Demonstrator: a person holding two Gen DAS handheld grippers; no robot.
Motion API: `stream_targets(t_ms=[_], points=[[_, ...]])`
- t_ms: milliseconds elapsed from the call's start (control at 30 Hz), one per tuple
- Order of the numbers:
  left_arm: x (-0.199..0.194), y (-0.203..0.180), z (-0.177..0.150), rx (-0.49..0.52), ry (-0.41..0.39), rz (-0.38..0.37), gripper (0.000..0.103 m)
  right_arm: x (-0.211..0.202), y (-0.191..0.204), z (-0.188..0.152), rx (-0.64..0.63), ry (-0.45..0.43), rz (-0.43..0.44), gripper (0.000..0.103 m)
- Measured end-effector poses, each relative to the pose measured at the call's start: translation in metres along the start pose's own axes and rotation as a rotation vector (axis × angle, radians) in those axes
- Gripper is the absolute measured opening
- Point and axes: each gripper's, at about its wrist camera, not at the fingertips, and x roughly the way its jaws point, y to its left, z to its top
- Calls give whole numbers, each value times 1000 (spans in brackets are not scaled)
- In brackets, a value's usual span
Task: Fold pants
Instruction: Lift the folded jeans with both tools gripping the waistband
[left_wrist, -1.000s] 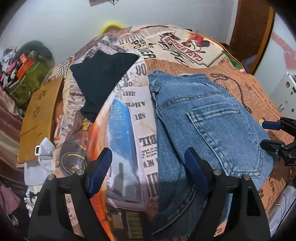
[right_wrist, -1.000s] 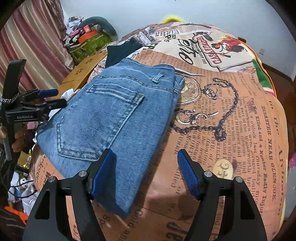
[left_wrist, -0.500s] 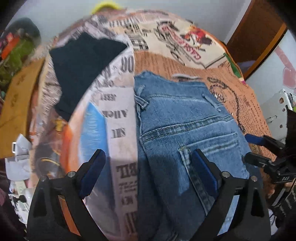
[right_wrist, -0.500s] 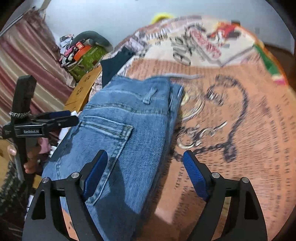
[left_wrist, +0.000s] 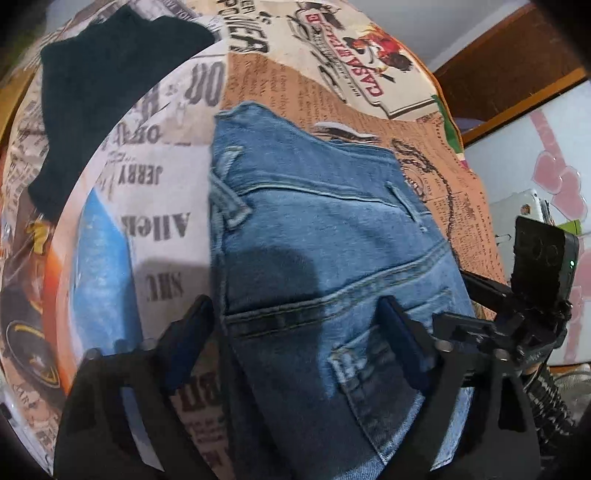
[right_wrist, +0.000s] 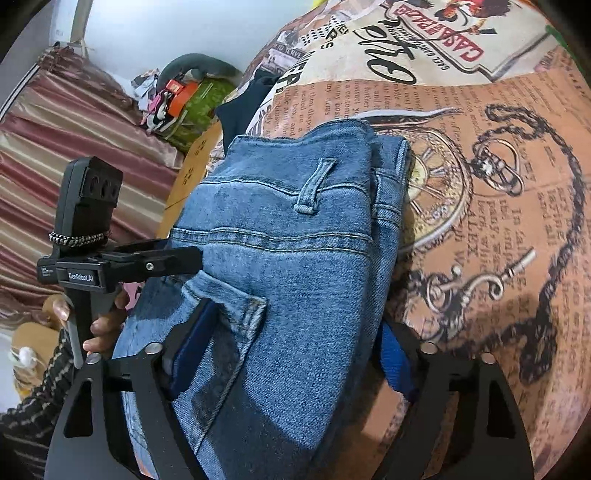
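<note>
The folded blue jeans (left_wrist: 317, 236) lie on the newspaper-print bedcover (left_wrist: 162, 192), back pocket up, waistband at the far end. My left gripper (left_wrist: 295, 332) is open, its jaws straddling the jeans' left edge just above the fabric. My right gripper (right_wrist: 291, 339) is open, its jaws either side of the jeans (right_wrist: 295, 240) over the back pocket. Each gripper shows in the other's view: the right one in the left wrist view (left_wrist: 509, 317), the left one in the right wrist view (right_wrist: 122, 266).
A black folded garment (left_wrist: 107, 81) lies on the bedcover at the far left. A cluttered pile with a green bag (right_wrist: 199, 107) and striped curtains (right_wrist: 74, 147) stand beside the bed. A wooden door (left_wrist: 517, 62) is at the far right.
Both grippers have moved forward and down onto the jeans, which now fill the views. Both stay open. The jeans have not moved.
</note>
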Motion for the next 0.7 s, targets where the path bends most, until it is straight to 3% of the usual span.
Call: stream_targets(t_ms=[233, 367, 567, 700], points=[[-16, -9, -7, 20, -63, -4, 56, -8, 1, 7, 25, -3, 19, 33], [-38, -20, -14, 66, -127, 22, 43, -19, 23, 9, -49, -28, -18, 27], [-95, -24, -22, 90, -275, 26, 39, -41, 71, 22, -185, -139, -62, 25], [-144, -24, -21, 120, -412, 71, 39, -54, 109, 43, -268, -218, -63, 24]])
